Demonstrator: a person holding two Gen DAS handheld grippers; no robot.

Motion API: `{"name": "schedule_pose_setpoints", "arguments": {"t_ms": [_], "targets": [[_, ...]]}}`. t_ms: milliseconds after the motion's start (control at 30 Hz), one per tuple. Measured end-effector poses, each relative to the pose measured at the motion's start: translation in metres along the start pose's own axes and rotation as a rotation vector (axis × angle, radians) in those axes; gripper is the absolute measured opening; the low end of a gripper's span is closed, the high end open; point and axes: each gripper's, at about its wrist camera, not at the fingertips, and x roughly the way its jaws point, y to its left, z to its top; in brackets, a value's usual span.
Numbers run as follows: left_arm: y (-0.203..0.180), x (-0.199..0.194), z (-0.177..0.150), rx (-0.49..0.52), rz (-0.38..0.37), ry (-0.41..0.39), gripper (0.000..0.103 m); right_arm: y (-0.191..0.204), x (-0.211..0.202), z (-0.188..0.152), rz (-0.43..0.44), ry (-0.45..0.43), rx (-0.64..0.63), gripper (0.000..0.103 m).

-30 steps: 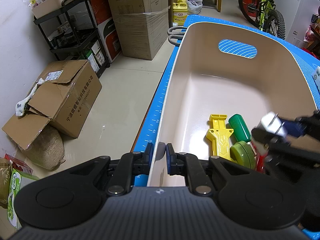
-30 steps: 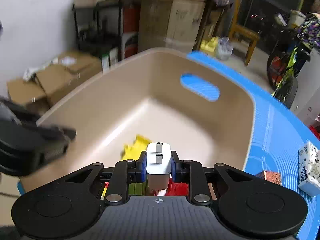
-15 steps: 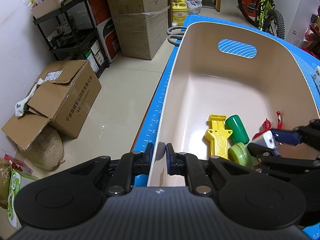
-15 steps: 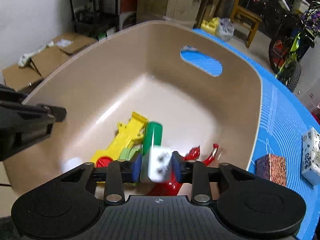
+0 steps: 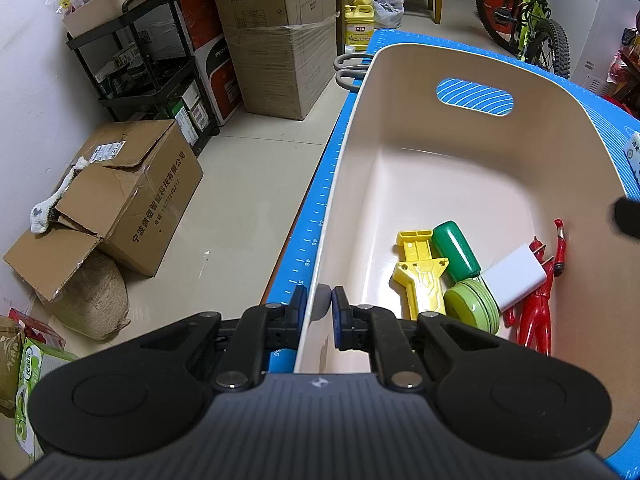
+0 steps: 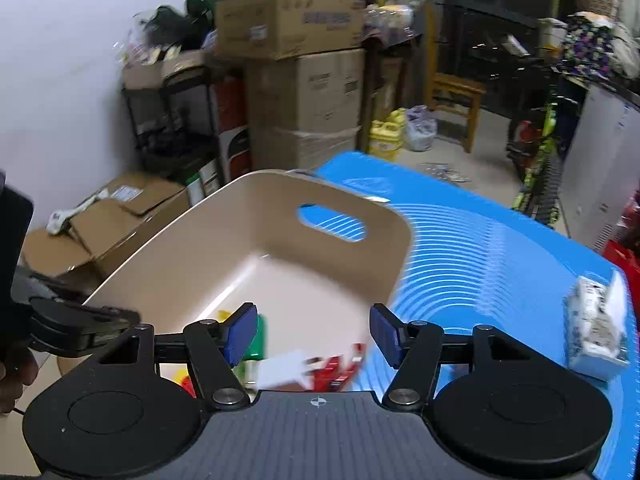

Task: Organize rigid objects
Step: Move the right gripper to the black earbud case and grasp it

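Left wrist view: the white charger block [image 5: 514, 276] lies in the beige bin [image 5: 460, 184], resting on the green disc [image 5: 472, 306] and against the red figure [image 5: 536, 312], beside the green cylinder [image 5: 456, 250] and yellow toy [image 5: 420, 272]. The left tool [image 5: 319, 306] is clamped on the bin's near rim. The right tool [image 6: 312, 334] has just been opening; its jaws stand wide with nothing between them, above the charger. A patterned carton [image 6: 596, 334] lies on the blue bench mat [image 6: 480, 248].
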Motion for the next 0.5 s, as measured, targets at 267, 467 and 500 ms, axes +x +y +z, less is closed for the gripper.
{"name": "schedule_pose_setpoints", "arguments": {"t_ms": [267, 467, 500], "targets": [[0.001, -0.001, 0.0, 0.002, 0.003, 0.0, 0.015, -0.054, -0.022, -0.015, -0.059, -0.017, 0.041, 0.071], [0.001, -0.001, 0.001, 0.002, 0.004, 0.001, 0.015, -0.077, -0.018, -0.039, -0.081, 0.043, 0.0, 0.071], [0.001, -0.001, 0.0, 0.002, 0.005, 0.001, 0.015, -0.08, -0.016, -0.044, -0.087, 0.059, -0.006, 0.071]]}}
